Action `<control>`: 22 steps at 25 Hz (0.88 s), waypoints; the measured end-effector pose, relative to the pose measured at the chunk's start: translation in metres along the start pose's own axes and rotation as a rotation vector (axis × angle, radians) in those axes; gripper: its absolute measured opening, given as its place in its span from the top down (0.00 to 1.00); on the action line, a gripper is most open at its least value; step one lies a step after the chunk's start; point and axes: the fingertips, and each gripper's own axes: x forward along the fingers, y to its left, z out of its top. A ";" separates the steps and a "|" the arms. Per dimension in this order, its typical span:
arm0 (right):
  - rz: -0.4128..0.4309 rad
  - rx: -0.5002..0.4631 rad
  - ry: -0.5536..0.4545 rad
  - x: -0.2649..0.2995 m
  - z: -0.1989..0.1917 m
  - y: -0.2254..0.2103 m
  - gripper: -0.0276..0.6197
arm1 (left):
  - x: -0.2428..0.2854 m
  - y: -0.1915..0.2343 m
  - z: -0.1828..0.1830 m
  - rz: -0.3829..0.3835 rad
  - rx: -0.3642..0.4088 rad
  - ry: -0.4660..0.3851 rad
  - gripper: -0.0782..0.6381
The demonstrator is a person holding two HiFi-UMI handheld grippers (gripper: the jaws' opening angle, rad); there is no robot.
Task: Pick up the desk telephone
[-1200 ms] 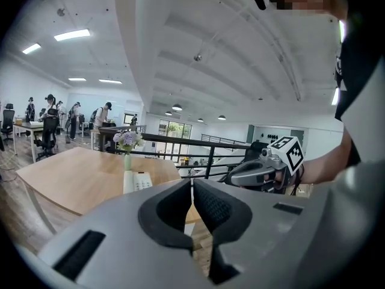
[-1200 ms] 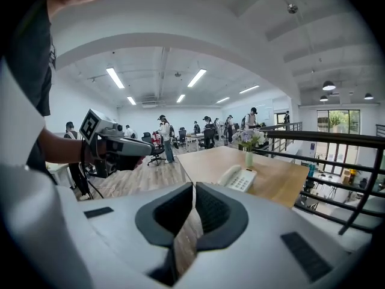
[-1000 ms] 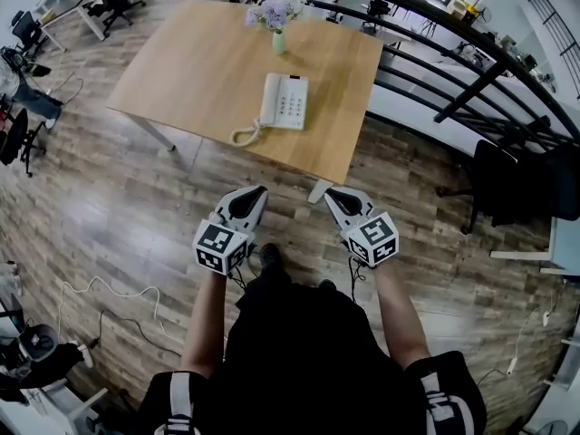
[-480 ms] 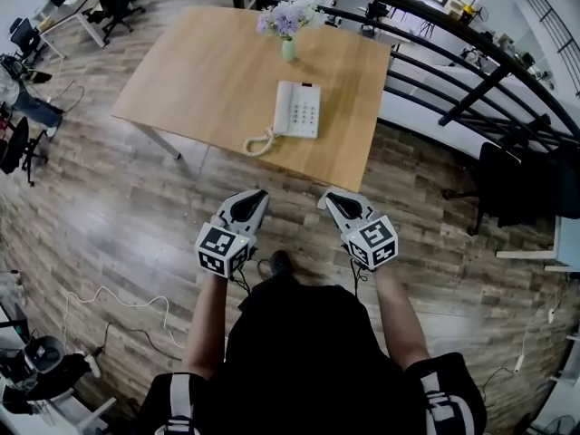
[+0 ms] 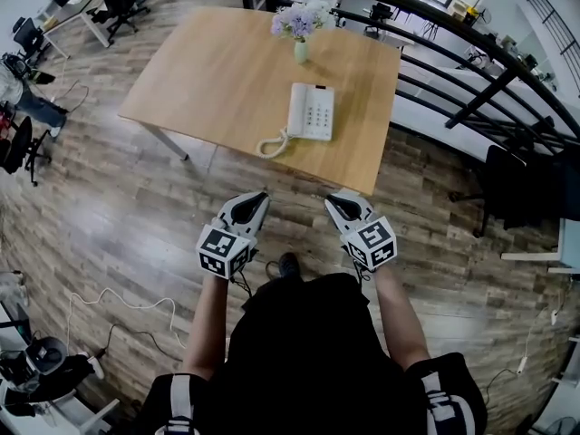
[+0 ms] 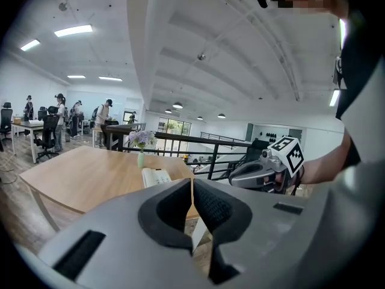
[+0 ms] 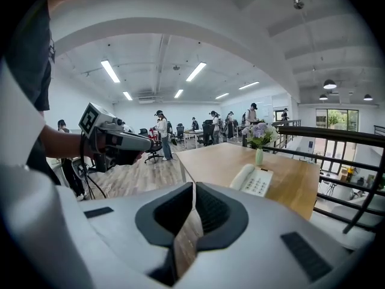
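Nearest us, our left claw (image 5: 257,196) and right claw (image 5: 334,198) are held out side by side over the wooden floor (image 5: 136,207), level with each other and well apart. Both are pressed together with nothing between the pads, just as they were a second ago. Each gripper view shows the two dark pads meeting in a thin line. Their place in the head view has hardly changed, and the space between them is the same.

What has changed is what lies ahead of them. The worktop (image 5: 217,71) has slid lower and to the right in the head view. A second ago the right claw's tip pointed almost at the near right corner. Now that corner lies off to its right, and the tip faces the near edge further in. Both tips sit just short of that edge, not touching it.

The telephone (image 5: 311,112) lies flat on the same spot of the worktop as before, close to the near edge and towards the right side. Its handset (image 5: 297,109) rests on the left and its keypad is on the right. Its coiled cord (image 5: 272,143) curls from the set's near left corner towards the near edge. The set lies ahead of the gap between our claws, apart from both.

Beyond it, by the far edge, the small green vase (image 5: 301,52) of pale flowers (image 5: 302,20) stands upright, unmoved. Past the right side runs a dark railing (image 5: 453,57).
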 end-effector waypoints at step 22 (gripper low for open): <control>0.066 -0.010 0.001 0.005 0.008 -0.061 0.91 | 0.042 -0.002 0.017 0.087 0.002 0.016 0.85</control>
